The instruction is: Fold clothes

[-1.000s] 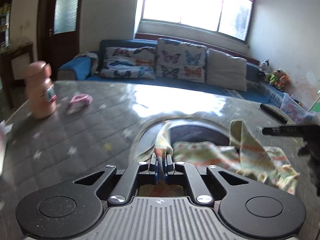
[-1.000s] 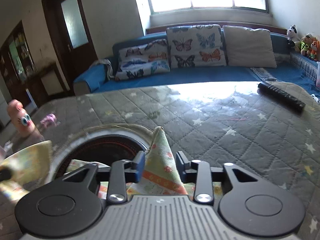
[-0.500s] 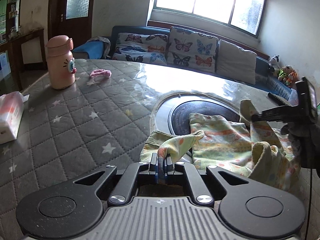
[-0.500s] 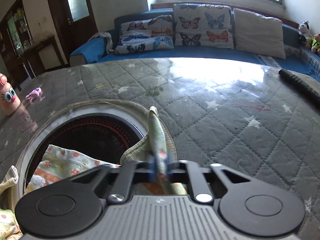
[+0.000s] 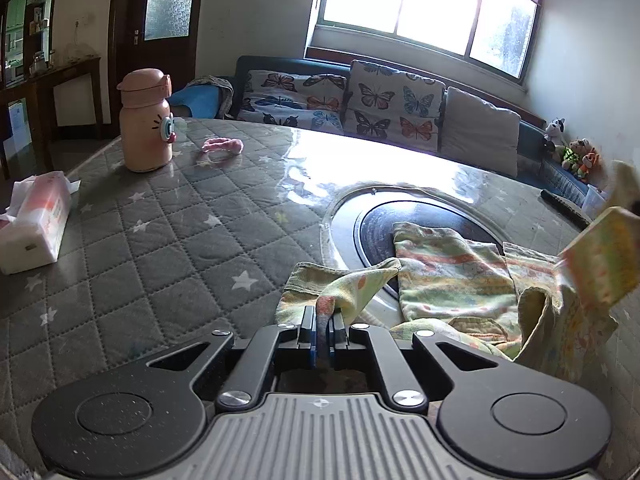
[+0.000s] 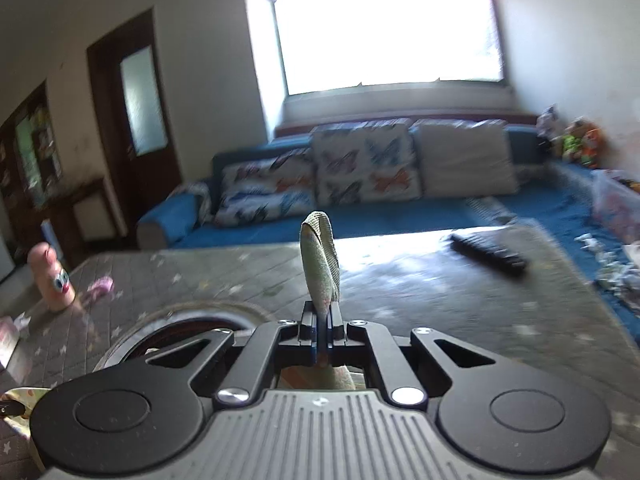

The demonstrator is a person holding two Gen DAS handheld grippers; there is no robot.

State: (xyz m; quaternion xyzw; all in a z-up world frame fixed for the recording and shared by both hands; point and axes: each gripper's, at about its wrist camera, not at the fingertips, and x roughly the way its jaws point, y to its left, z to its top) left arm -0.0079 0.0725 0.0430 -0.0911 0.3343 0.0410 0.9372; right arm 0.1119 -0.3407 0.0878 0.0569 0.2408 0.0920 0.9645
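A small yellow-green patterned garment (image 5: pixel 448 276) lies partly over the round black inset of the quilted table (image 5: pixel 160 248). My left gripper (image 5: pixel 323 322) is shut on the garment's near left corner, low over the table. My right gripper (image 6: pixel 321 316) is shut on another corner of the garment (image 6: pixel 320 264), which sticks up as a narrow fold above the jaws. In the left wrist view that raised part (image 5: pixel 600 256) shows blurred at the right edge, lifted above the table.
A pink bottle (image 5: pixel 146 120), a pink hair tie (image 5: pixel 222 146) and a tissue box (image 5: pixel 34 228) sit on the table's left side. A black remote (image 6: pixel 488 254) lies at the far right. A blue sofa with butterfly cushions (image 5: pixel 344 100) stands behind the table.
My right gripper has risen and tilted up, lifting its corner of the garment off the table. My left gripper stays shut on its corner and has pulled back a little.
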